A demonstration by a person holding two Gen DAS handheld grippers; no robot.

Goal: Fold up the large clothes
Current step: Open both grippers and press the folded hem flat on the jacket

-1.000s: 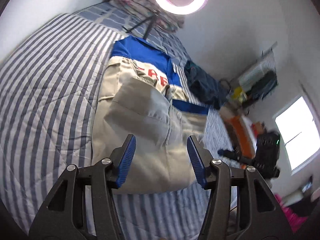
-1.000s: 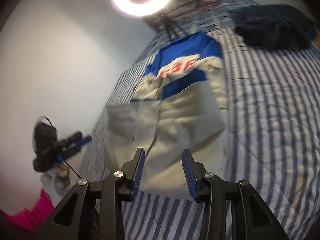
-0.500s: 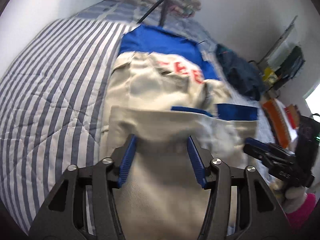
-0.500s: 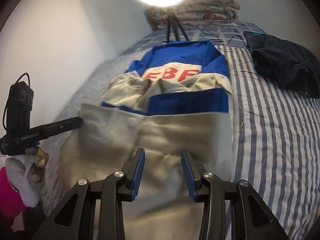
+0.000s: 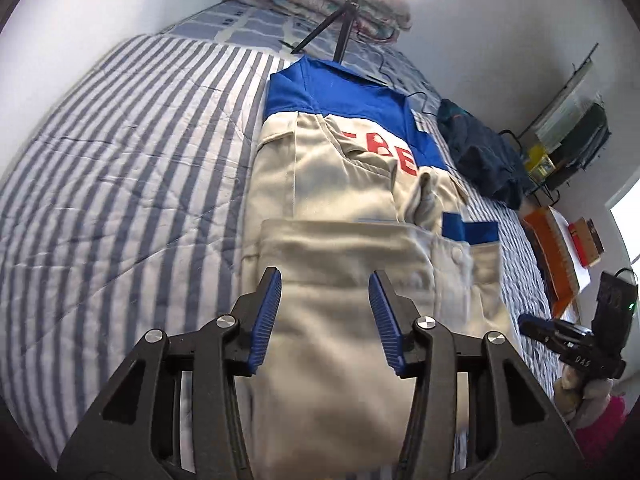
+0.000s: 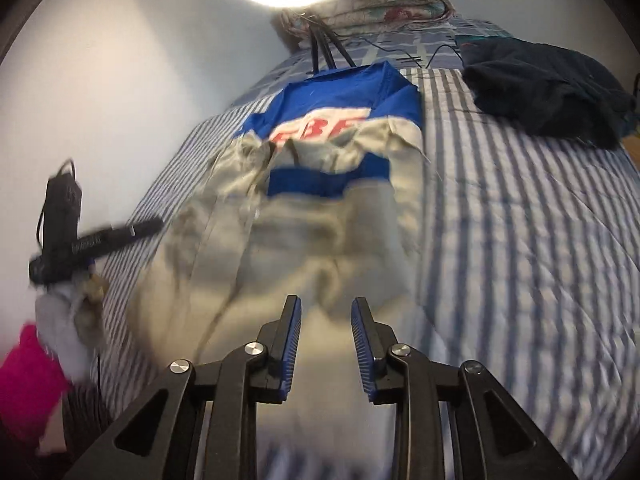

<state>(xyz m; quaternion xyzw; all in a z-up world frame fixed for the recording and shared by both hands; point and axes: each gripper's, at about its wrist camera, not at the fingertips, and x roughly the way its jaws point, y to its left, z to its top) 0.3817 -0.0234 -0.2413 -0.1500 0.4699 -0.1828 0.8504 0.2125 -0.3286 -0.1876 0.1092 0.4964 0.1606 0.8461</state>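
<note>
The left gripper has its jaws wide apart with nothing between the pads; beige cloth lies under the gap, but whether the tips touch it cannot be told. The right gripper is also unclamped, its jaws set narrower and empty, hovering over the near end of the same cloth.

That cloth is a beige and blue jacket with red letters, lying lengthwise on the striped bed. Its sides appear folded inward, so it forms a long narrow strip, and a lower panel with a blue cuff lies across the middle. The right view is blurred, and the cloth there looks rumpled rather than smooth.

By my judgement the lengthwise folds are done, and a crosswise fold is laid or partly laid; flattening it and perhaps one more fold toward the collar remain. A dark garment lies apart near the far right corner, unfolded, likely next.
</note>
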